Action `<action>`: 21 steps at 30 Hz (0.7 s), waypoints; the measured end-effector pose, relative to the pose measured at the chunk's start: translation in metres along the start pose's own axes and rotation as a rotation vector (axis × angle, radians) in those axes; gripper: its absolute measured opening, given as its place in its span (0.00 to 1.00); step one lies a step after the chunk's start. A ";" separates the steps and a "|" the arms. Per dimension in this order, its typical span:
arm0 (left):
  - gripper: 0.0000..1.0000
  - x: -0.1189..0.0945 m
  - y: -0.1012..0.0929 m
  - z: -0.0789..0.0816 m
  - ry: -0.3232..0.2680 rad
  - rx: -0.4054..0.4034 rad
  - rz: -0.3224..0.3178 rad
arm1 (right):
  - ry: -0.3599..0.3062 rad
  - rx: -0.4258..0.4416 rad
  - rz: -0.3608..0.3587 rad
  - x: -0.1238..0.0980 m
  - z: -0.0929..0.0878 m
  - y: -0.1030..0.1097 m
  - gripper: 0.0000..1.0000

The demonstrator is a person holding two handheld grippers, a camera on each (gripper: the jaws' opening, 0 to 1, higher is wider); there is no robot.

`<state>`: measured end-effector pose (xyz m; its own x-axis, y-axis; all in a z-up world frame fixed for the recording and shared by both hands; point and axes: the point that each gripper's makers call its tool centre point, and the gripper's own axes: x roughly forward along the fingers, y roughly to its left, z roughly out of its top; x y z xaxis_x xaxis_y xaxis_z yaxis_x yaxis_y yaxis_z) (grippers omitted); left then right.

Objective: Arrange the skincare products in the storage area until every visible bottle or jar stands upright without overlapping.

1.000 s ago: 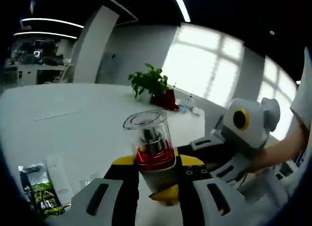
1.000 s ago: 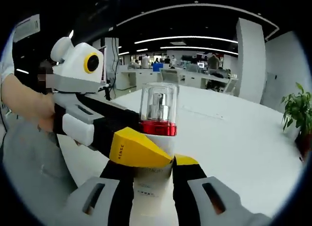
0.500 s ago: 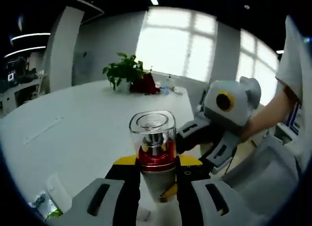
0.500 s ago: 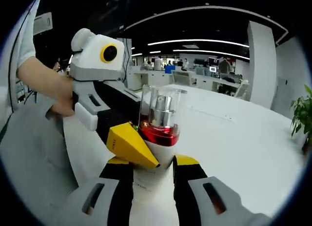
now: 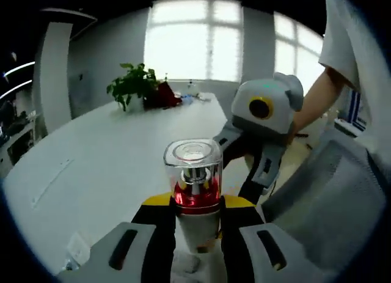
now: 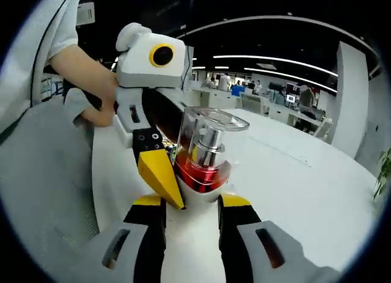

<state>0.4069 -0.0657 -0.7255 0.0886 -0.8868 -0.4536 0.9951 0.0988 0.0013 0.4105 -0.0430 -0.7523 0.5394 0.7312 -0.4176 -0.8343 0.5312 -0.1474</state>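
Observation:
A pump bottle (image 5: 192, 167) with a clear cap, a red band and a white body is held off the white table. My left gripper (image 5: 194, 205) is shut on its body just under the red band. The right gripper's white housing (image 5: 263, 106) reaches in from the right, its tips hidden behind the bottle. In the right gripper view the same bottle (image 6: 211, 145) leans to the right, and my right gripper (image 6: 190, 203) is shut on its white lower body. The left gripper's yellow fingertip (image 6: 160, 176) presses the bottle from the left.
The white table (image 5: 98, 167) stretches away, with a potted plant (image 5: 131, 87) at its far end and a white tube (image 5: 78, 249) near the lower left. A person's arm (image 5: 317, 106) and grey clothing (image 5: 330, 197) lie to the right. Office desks (image 6: 244, 99) stand far behind.
Both views have swung round with the hands. The bottle stays held by both grippers and now leans more in the right gripper view. The green sachet has left the left gripper view.

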 end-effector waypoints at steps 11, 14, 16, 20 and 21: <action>0.22 -0.012 0.002 -0.006 -0.081 -0.029 0.004 | -0.017 -0.002 0.009 0.005 0.005 0.006 0.31; 0.22 -0.020 0.008 -0.012 -0.092 -0.054 -0.001 | -0.012 -0.009 0.027 0.014 0.003 0.007 0.35; 0.22 -0.022 0.009 -0.014 -0.100 -0.062 -0.007 | -0.003 0.009 0.055 0.020 -0.002 0.007 0.38; 0.22 -0.019 0.002 -0.012 -0.093 -0.031 -0.034 | 0.013 0.012 0.154 0.030 -0.010 0.017 0.35; 0.22 -0.018 0.002 -0.012 -0.091 -0.018 -0.038 | 0.014 0.005 0.192 0.031 -0.009 0.023 0.31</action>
<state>0.4064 -0.0440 -0.7275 0.0549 -0.9273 -0.3702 0.9970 0.0713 -0.0309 0.4066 -0.0117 -0.7770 0.3690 0.8131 -0.4503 -0.9210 0.3849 -0.0597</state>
